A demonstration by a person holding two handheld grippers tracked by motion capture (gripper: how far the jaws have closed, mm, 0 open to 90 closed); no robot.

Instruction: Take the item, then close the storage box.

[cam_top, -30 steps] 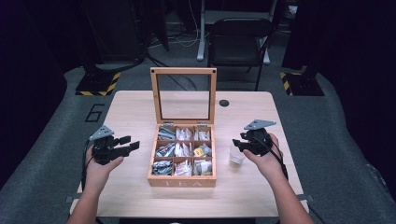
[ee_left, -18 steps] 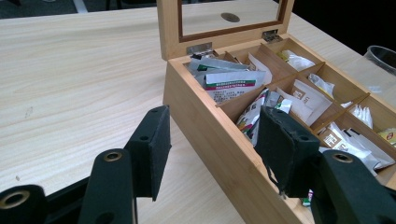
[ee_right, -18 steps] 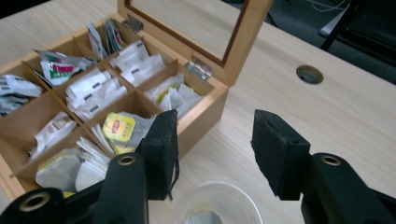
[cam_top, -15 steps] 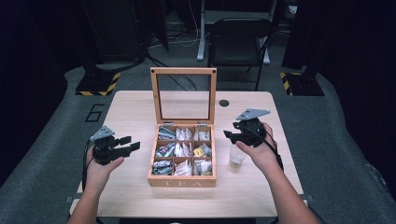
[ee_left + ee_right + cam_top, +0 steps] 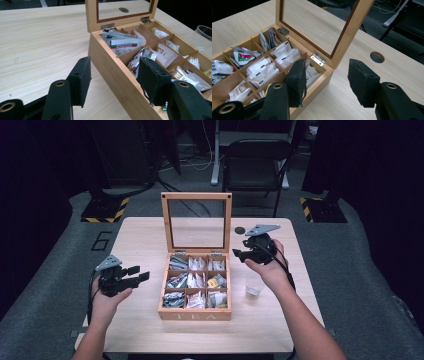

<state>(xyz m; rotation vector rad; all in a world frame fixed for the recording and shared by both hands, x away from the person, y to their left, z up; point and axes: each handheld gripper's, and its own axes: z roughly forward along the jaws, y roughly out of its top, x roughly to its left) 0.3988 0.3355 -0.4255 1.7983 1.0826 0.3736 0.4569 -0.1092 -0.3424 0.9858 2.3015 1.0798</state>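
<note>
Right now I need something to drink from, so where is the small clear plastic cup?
In the high view the small clear plastic cup stands on the light wooden table, right of the open wooden tea box, beside the right forearm.

Dark room, grey floor (image 5: 360,285), black chair (image 5: 256,162).

Black folding chair (image 5: 257,157) top centre behind table (image 5: 140,240); clear plastic cup (image 5: 253,290) lower right; hazard-striped bases (image 5: 106,210) upper left.
</note>
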